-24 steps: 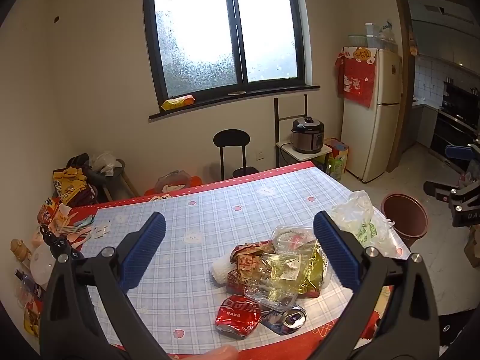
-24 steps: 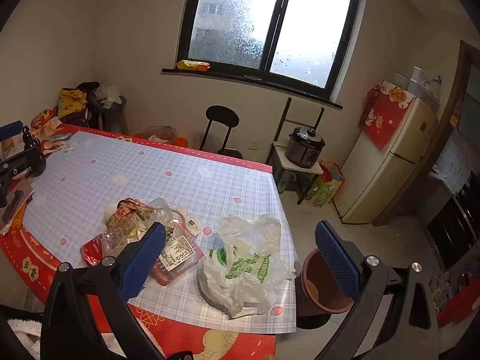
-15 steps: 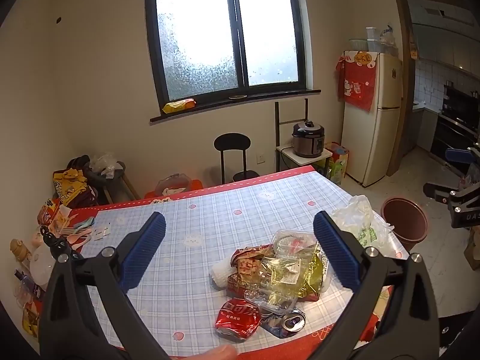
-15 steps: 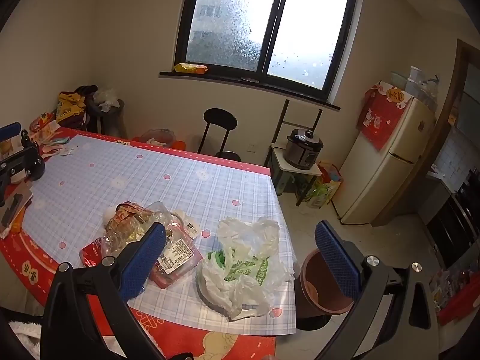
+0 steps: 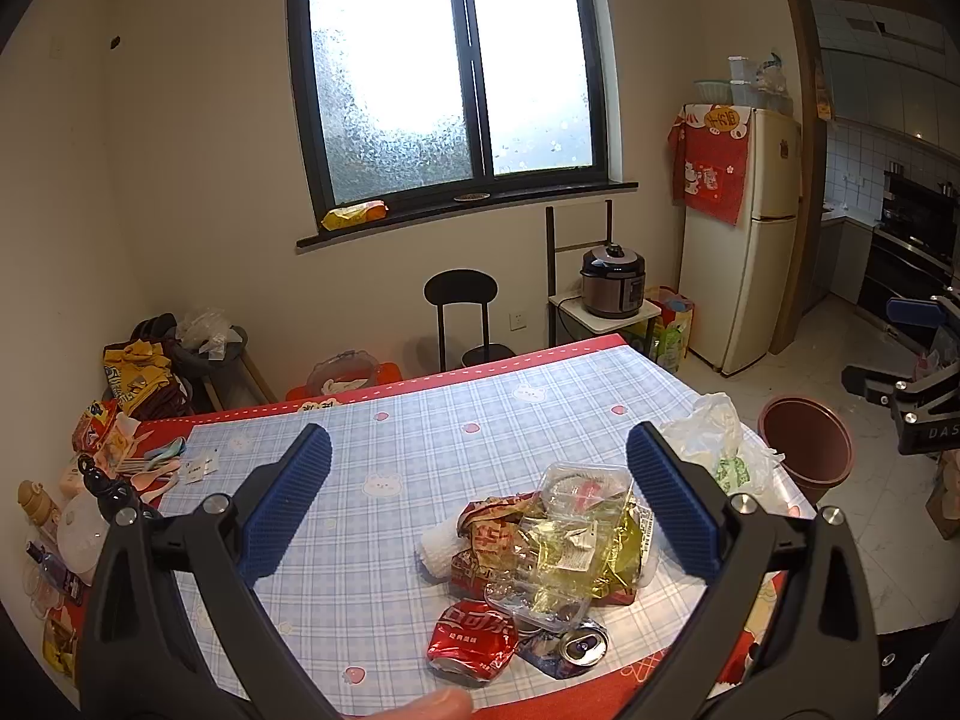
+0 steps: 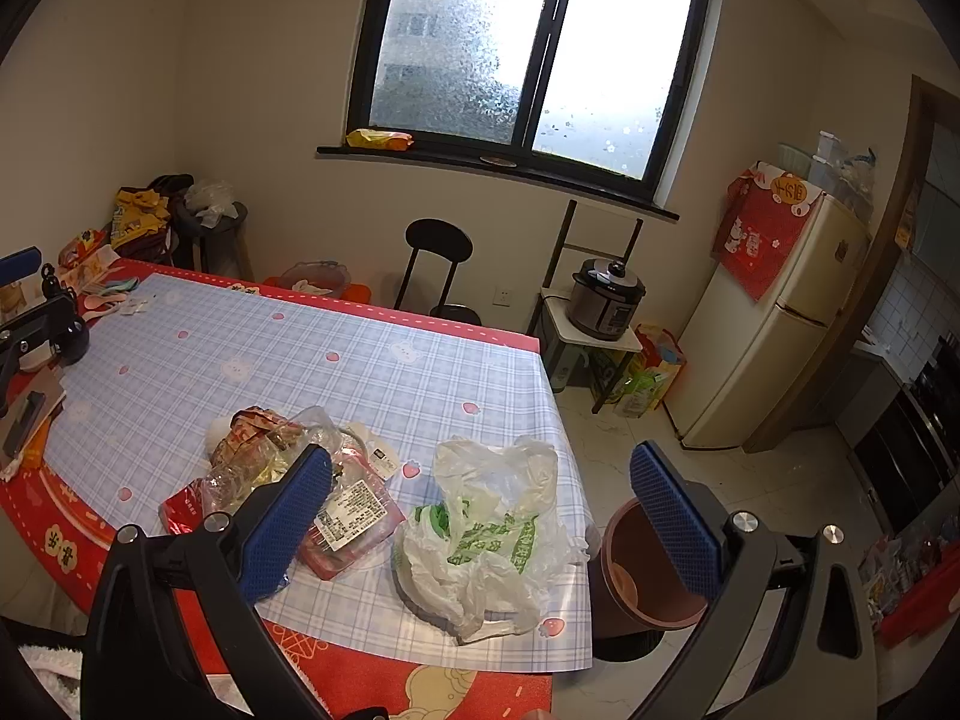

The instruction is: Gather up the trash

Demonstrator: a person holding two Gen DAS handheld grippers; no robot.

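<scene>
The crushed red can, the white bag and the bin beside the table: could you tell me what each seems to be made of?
Crushed red can: thin metal, glossy print, sharp dents. White bag: thin translucent plastic film, crinkled. Bin: probably matte brown plastic, smooth wall.

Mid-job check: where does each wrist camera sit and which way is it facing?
Left wrist: above the table's near edge, facing the window over the crushed red soda can; open left gripper and a fingertip show.
Right wrist: further right, facing the white plastic bag and brown waste bin; open right gripper shows.
Shared: bag, bin, blue checked tablecloth.
</scene>
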